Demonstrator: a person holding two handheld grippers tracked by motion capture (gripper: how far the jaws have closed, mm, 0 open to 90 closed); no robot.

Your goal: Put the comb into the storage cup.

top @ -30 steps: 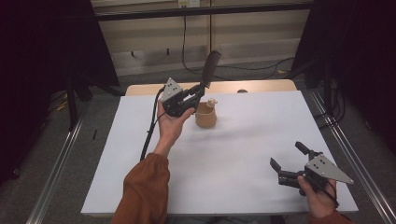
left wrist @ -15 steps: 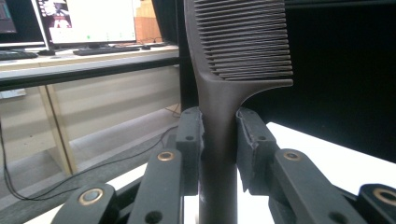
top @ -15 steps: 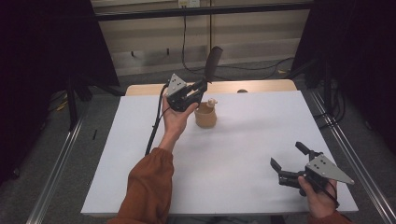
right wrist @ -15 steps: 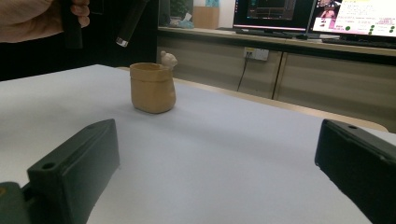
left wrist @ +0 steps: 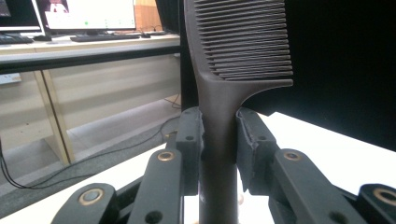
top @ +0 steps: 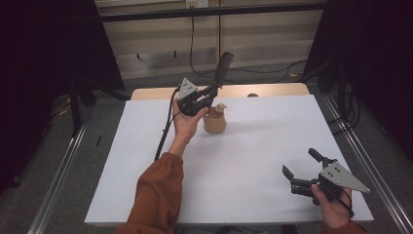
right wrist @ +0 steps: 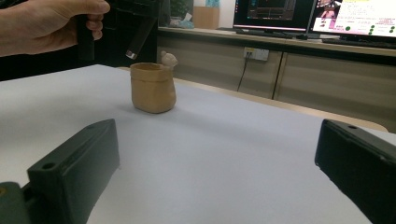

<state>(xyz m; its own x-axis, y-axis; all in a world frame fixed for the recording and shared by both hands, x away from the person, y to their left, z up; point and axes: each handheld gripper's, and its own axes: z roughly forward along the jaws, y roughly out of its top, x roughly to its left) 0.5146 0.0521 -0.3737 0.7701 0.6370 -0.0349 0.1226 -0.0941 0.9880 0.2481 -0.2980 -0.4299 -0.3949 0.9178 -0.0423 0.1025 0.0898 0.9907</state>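
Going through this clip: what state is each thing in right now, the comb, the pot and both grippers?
Comb: clamped by its handle, toothed end up, off the table.
Brown pot: upright on the white table, open-topped, free of both grippers.
Left gripper: shut on the comb, beside and above the pot.
Right gripper: open, nothing between its jaws.

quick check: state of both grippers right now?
Left gripper: closed on the handle of the black comb, held above the tan pot.
Right gripper: open, holding nothing, low over the white table.
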